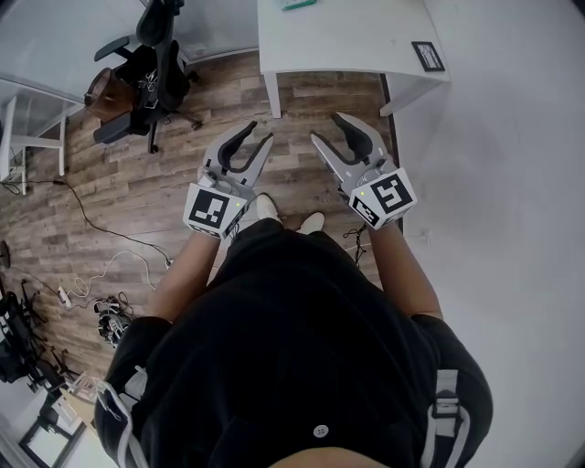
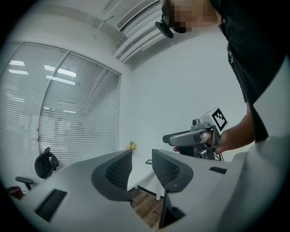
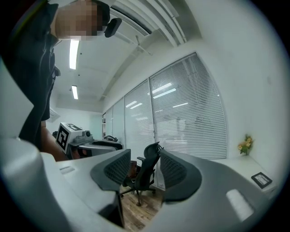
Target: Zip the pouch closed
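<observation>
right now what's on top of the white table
On the white rectangular table: a small black-framed plaque near its right corner, a teal object cut off at the head view's edge, and yellow flowers at its far end. Nothing covers them.

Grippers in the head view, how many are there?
2. The left gripper is left of centre, the right gripper beside it, both over the wooden floor, jaws apart and empty.

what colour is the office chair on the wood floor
Black. The office chair shows best in the right gripper view.
</observation>
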`<state>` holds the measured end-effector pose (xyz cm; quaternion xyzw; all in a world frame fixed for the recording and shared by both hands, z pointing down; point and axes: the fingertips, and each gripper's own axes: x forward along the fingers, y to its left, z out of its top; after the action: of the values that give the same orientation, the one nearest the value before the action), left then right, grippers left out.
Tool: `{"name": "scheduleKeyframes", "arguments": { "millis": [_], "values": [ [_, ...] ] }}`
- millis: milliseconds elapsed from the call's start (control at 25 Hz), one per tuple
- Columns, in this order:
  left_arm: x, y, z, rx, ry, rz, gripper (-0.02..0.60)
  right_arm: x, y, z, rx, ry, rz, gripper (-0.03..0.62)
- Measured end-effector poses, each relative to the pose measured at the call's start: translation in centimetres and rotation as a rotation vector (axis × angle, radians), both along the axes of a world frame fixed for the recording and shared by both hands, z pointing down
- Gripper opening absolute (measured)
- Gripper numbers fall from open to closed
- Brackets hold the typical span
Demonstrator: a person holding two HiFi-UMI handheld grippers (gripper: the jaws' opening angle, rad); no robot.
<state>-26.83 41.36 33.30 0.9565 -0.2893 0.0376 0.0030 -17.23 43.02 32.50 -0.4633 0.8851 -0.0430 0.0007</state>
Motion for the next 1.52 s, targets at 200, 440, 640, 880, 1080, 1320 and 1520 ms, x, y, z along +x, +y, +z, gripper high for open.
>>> {"name": "scheduleKeyframes", "arguments": {
  "millis": [200, 440, 640, 880, 1080, 1320, 1520],
  "values": [
    [0.8, 0.1, 0.6, -0.017, 0.003, 0.025, 0.2, 0.2, 0.2, 0.5, -0.013, -0.004, -0.001, 0.286],
    [2.9, 0.6, 1.0, -0.028, -0.018, 0.043, 0.256, 2.2, 0.7, 1.1, -0.032, -0.013, 0.021, 0.322],
    [4.1, 0.9, 1.0, -0.029, -0.017, 0.024, 0.278, 4.3, 1.2, 1.1, -0.029, -0.029, 0.038, 0.336],
    [6.5, 1.7, 1.4, -0.044, -0.017, -0.007, 0.284, 6.9, 2.6, 1.4, -0.03, -0.04, 0.032, 0.336],
    [7.7, 2.7, 2.5, -0.059, -0.034, -0.025, 0.284, 8.3, 3.7, 2.0, -0.036, -0.042, 0.016, 0.336],
    [9.3, 2.9, 2.8, -0.055, -0.024, -0.04, 0.284, 9.9, 3.9, 2.7, -0.04, -0.041, 0.009, 0.336],
    [9.2, 1.6, 3.5, -0.069, -0.02, -0.039, 0.284, 9.8, 2.4, 3.2, -0.055, -0.036, 0.006, 0.336]
  ]
}}
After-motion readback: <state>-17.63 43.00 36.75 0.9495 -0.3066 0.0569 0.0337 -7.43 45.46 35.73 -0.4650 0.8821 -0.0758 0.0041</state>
